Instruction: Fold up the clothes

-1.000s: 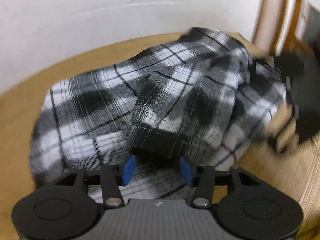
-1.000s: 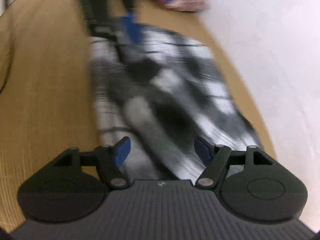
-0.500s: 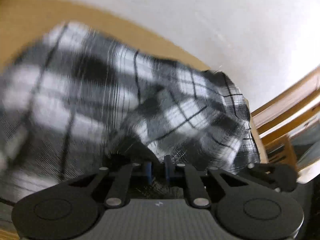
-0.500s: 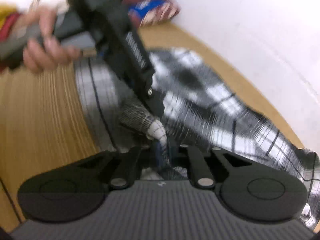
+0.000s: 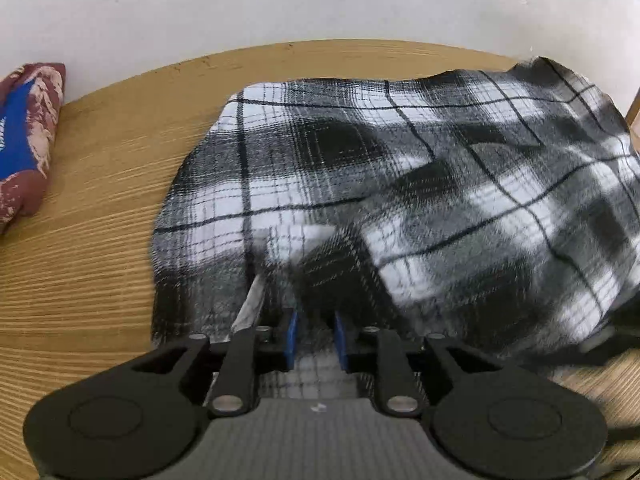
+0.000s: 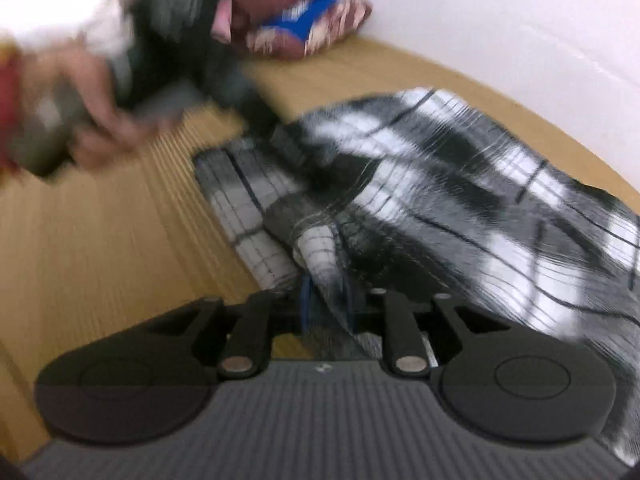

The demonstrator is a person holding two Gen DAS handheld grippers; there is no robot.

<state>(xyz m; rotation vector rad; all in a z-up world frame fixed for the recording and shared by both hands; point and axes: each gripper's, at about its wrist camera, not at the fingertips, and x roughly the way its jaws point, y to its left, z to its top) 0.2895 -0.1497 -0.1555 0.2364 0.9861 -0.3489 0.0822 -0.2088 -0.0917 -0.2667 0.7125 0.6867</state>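
A black-and-white plaid shirt (image 5: 400,168) lies partly folded on the wooden table (image 5: 80,280). My left gripper (image 5: 316,336) sits at the shirt's near edge. Its jaws are opening, and a dark fold of fabric still fills the narrow gap between the blue pads. In the right wrist view the same shirt (image 6: 440,168) runs off to the right. My right gripper (image 6: 327,304) has a pale bunched fold rising between its pads, and its jaws are opening too. The left gripper (image 6: 256,108) and the hand (image 6: 100,120) holding it show as a blur at upper left.
A folded maroon and blue garment (image 5: 24,140) lies at the table's far left against the white wall, and it is also in the right wrist view (image 6: 304,28). Bare tabletop (image 6: 100,260) stretches left of the shirt. A wooden chair part (image 5: 635,108) shows at the right edge.
Both grippers stood open over the shirt a second ago, then closed tight on fabric. Now their jaws are a little wider. Both hands have swung across and the upper layer lies further over.
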